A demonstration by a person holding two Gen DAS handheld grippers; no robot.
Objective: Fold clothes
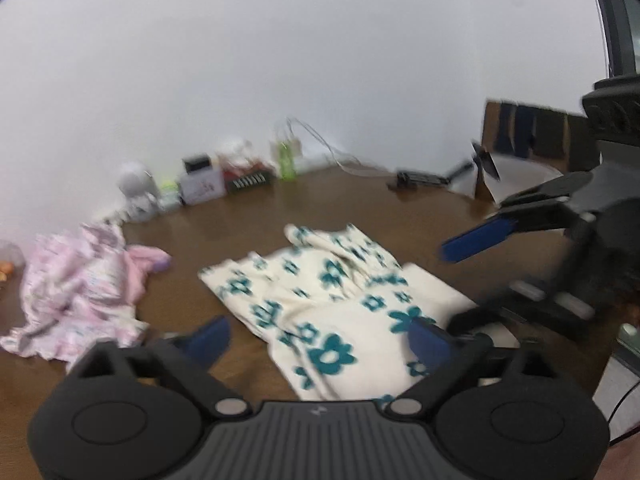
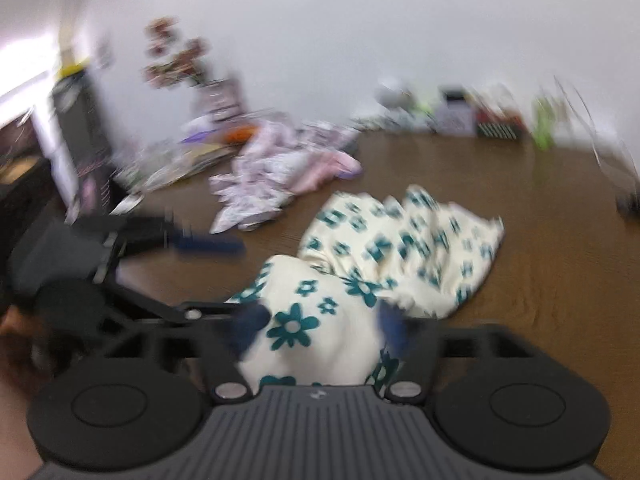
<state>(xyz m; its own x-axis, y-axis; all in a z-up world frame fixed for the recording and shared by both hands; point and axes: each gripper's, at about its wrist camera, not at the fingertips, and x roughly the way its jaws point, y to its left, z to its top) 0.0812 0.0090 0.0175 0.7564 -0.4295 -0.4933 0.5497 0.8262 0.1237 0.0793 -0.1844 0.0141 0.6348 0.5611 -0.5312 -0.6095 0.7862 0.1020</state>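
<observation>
A cream garment with teal flowers (image 1: 332,300) (image 2: 400,248) lies partly folded and rumpled on the brown wooden table (image 1: 240,220) (image 2: 540,220). My left gripper (image 1: 320,338) is open just above its near edge, the blue fingers wide apart with cloth below the gap but not pinched. My right gripper (image 2: 322,328) is also open over a folded hump of the same garment, its pads clear of the cloth. Each gripper shows in the other's view, the right (image 1: 460,280) at the garment's right side and the left (image 2: 216,276) at its left side. Both views are blurred.
A crumpled pink garment (image 1: 80,280) (image 2: 272,176) lies left of the flowered one. Small boxes (image 1: 200,188), a green bottle (image 1: 286,160) and cables line the wall. A cardboard box (image 1: 528,132) stands at the back right. Flowers (image 2: 176,56) and clutter crowd the far left.
</observation>
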